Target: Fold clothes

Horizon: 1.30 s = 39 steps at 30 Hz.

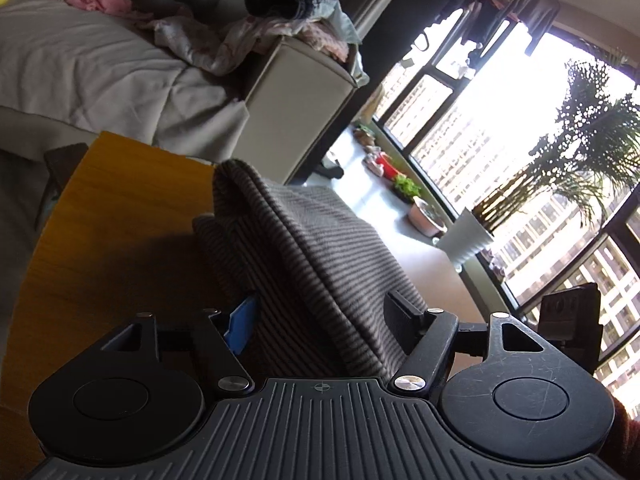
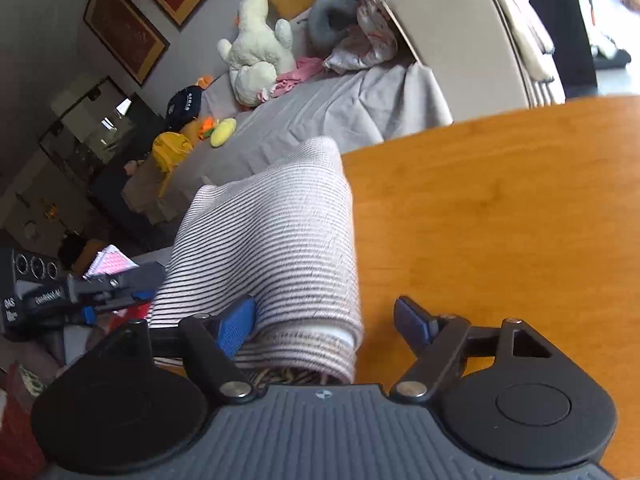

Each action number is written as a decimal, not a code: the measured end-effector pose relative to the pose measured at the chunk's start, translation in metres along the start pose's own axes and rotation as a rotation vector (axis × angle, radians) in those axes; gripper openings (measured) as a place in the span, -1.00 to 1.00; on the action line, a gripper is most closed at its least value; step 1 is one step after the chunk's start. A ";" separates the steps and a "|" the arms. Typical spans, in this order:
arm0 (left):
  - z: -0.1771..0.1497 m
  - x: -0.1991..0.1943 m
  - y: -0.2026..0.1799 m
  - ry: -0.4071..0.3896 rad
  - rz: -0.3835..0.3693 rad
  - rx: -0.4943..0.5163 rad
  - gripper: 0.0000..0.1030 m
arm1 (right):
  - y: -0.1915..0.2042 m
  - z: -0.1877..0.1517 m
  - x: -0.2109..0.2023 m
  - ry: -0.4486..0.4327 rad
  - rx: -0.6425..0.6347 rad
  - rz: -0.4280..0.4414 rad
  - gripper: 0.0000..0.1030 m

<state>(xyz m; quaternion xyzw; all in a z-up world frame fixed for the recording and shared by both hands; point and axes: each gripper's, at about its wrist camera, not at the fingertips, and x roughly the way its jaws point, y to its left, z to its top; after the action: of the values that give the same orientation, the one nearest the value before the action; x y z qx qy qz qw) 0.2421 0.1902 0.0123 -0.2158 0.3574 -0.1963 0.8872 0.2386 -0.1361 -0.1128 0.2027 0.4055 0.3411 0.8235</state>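
While both tools gape, the striped garment (image 2: pixel 276 240) runs lengthwise away.

bright tall windows (image 1: pixel 500 152), potted palm (image 1: pixel 576 152), grey-covered bed (image 2: pixel 320 108) with plush toy (image 2: pixel 256 48), framed pictures (image 2: pixel 124 26), wooden table (image 2: pixel 500 208).

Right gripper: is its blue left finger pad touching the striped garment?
Touching. The right wrist view shows the striped garment bulging between the open jaws of the right gripper, its fabric pressed against the blue left pad; the other pad stands clear.
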 end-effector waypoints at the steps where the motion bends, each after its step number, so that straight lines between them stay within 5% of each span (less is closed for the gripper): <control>1: -0.005 0.003 -0.002 0.017 0.016 0.013 0.35 | 0.008 0.002 -0.004 -0.019 -0.021 -0.005 -0.05; 5: -0.016 0.013 -0.003 0.033 0.047 0.034 0.30 | 0.028 0.010 -0.016 -0.058 -0.120 -0.011 -0.24; 8: -0.018 0.019 -0.006 0.026 0.057 0.049 0.32 | 0.022 0.001 -0.007 -0.016 -0.163 -0.126 -0.25; 16: -0.021 0.024 -0.010 0.024 0.078 0.065 0.43 | 0.016 -0.020 -0.011 -0.036 -0.170 -0.154 -0.16; 20: -0.014 0.007 -0.022 -0.014 0.081 0.083 0.21 | 0.022 -0.021 -0.014 -0.054 -0.216 -0.196 0.08; 25: 0.016 -0.021 -0.048 -0.177 0.029 0.148 0.20 | 0.028 -0.023 -0.014 -0.076 -0.244 -0.226 0.28; 28: 0.034 -0.004 -0.052 -0.183 0.017 0.170 0.24 | 0.034 -0.021 -0.019 -0.140 -0.254 -0.254 0.58; 30: 0.042 0.021 -0.041 -0.139 0.081 0.162 0.22 | 0.046 -0.017 -0.025 -0.203 -0.298 -0.240 0.97; 32: 0.049 0.047 -0.020 -0.088 0.140 0.131 0.14 | 0.062 -0.012 -0.028 -0.249 -0.364 -0.228 1.00; 35: 0.050 0.055 -0.002 -0.088 0.128 0.090 0.14 | 0.089 -0.007 -0.014 -0.261 -0.488 -0.211 1.00; 39: 0.048 0.053 0.002 -0.095 0.118 0.112 0.14 | 0.099 -0.015 0.038 -0.101 -0.541 -0.228 1.00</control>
<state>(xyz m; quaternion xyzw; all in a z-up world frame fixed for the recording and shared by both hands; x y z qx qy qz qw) 0.3122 0.1764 0.0135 -0.1536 0.3157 -0.1527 0.9238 0.2032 -0.0398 -0.0811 -0.0543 0.2786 0.3318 0.8996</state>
